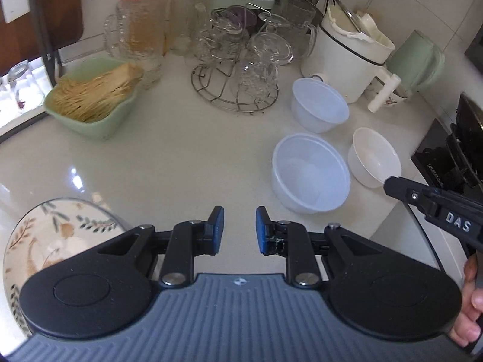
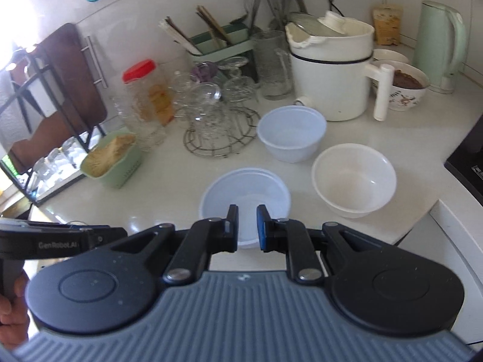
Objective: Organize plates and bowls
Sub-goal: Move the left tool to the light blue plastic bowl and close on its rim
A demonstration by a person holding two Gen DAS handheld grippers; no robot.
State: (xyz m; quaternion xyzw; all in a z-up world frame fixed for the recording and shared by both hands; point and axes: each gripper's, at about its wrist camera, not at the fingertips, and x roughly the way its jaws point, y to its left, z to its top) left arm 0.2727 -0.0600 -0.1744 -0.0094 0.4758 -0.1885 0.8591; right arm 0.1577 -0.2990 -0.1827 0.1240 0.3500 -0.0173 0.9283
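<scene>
Left gripper (image 1: 237, 230) nearest the lens: jaws slightly apart, nothing between them, hanging above bare counter (image 1: 169, 163). Left to right: one floral plate (image 1: 51, 235) at the counter's near left edge, then three bowls clustered right. That's two translucent plastic bowls, the near one (image 2: 246, 194) and the far one (image 2: 291, 132), and one white ceramic bowl (image 2: 353, 178). Right gripper (image 2: 247, 226) had jaws narrowly parted, empty, over the near plastic bowl; contact with it can't be told.
</scene>
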